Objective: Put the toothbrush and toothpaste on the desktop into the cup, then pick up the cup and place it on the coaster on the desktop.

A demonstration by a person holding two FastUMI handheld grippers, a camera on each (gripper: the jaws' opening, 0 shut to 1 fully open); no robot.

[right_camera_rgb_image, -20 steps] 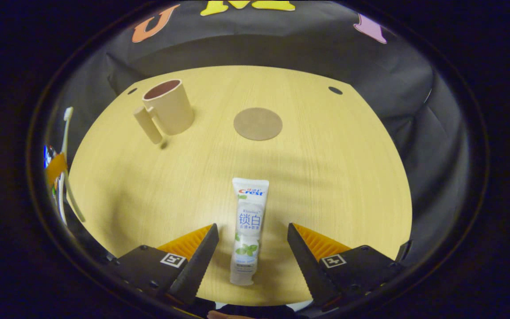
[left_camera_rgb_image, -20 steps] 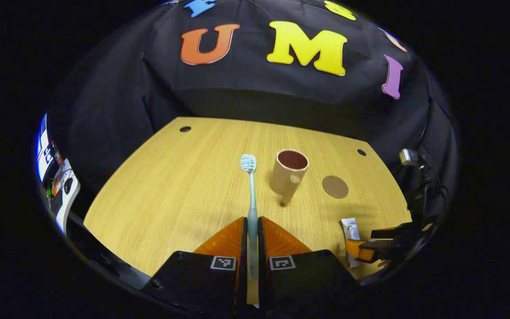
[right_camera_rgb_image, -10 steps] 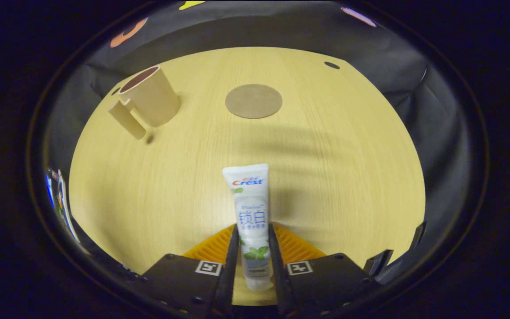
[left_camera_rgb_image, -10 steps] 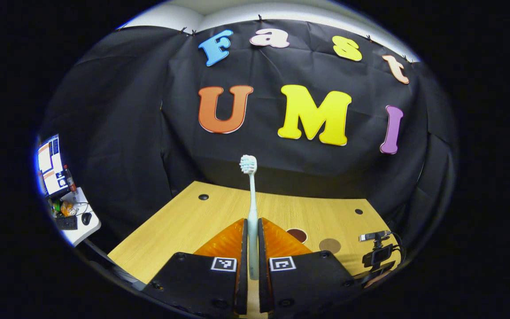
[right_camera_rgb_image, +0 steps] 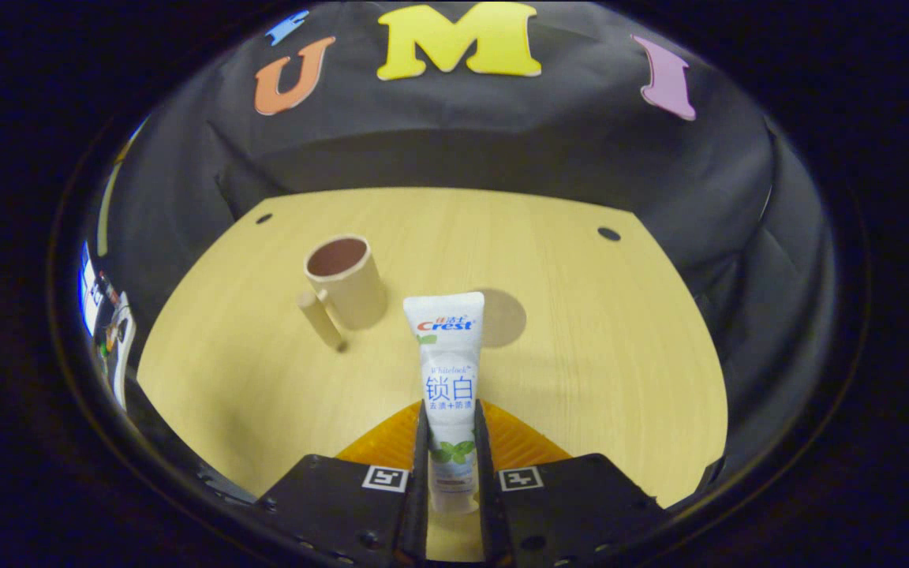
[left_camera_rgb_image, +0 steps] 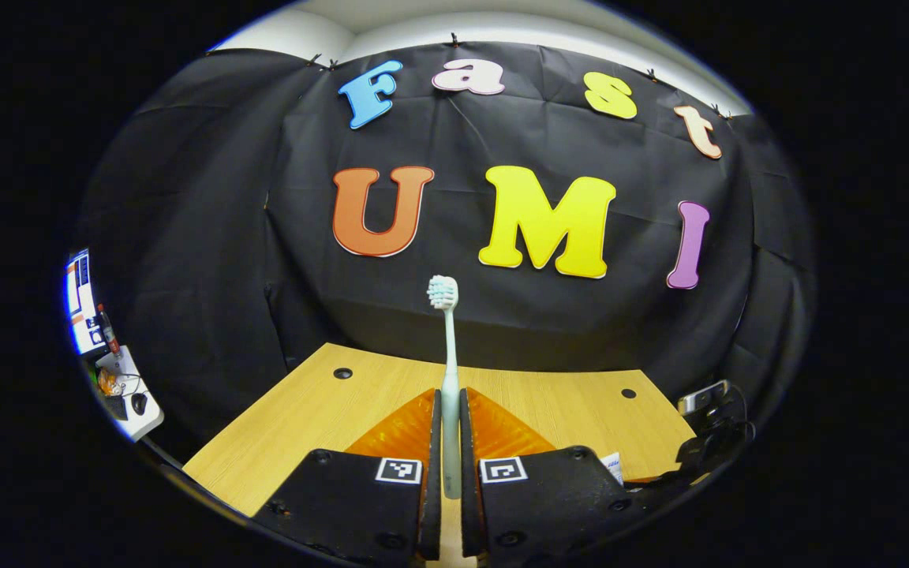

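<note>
In the left gripper view my left gripper (left_camera_rgb_image: pixel 448 414) is shut on the handle of a pale toothbrush (left_camera_rgb_image: pixel 448 347), held up with its bristle head toward the booth wall. In the right gripper view my right gripper (right_camera_rgb_image: pixel 450 426) is shut on a white toothpaste tube (right_camera_rgb_image: pixel 450 371), lifted off the desktop with its flat end forward. A beige cup (right_camera_rgb_image: pixel 344 280) with a side handle stands upright to the left of the tube. The round brown coaster (right_camera_rgb_image: pixel 504 315) lies just right of the cup, partly hidden behind the tube. The other gripper (left_camera_rgb_image: pixel 711 442) shows at the lower right of the left gripper view.
The wooden desktop (right_camera_rgb_image: pixel 581 331) has small dark holes near its back corners (right_camera_rgb_image: pixel 608 233). Black cloth walls stand close behind it. A side table with a screen and clutter (left_camera_rgb_image: pixel 103 355) sits beyond the desk's left edge.
The right gripper shut on the toothpaste, lifted it off the desk and tilted up. The left gripper raised the toothbrush and tilted up toward the wall, so the cup dropped out of its view.
</note>
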